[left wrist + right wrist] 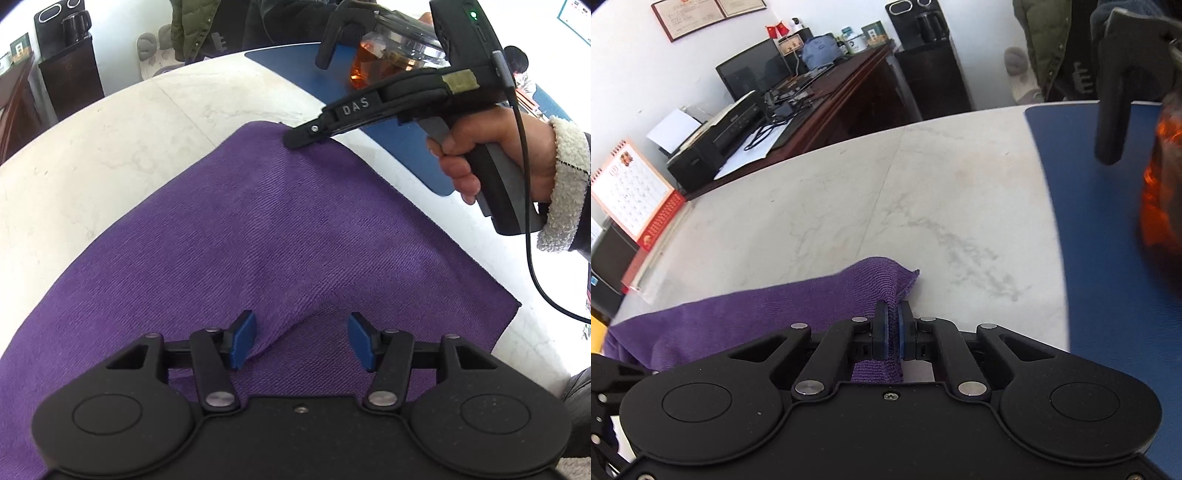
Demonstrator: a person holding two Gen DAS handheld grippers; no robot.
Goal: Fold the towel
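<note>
A purple towel (pixel 277 229) lies spread on the white marble table (pixel 129 140). Low over its near part my left gripper (pixel 303 339) stands open, its blue pads (pixel 243 339) either side of a raised crease and apart from the cloth. At the towel's far corner my right gripper (pixel 299 138), held by a hand in a fleece cuff, is shut. In the right wrist view the right gripper (pixel 892 328) pinches that corner of the towel (pixel 738 314), and the cloth bunches up ahead of the pads.
A blue mat (pixel 399 147) lies on the table to the right of the towel, with a glass teapot of amber tea (pixel 388 62) on it. A desk calendar (pixel 631 192) stands at the table's left edge. A dark desk with a printer (pixel 713 140) is beyond.
</note>
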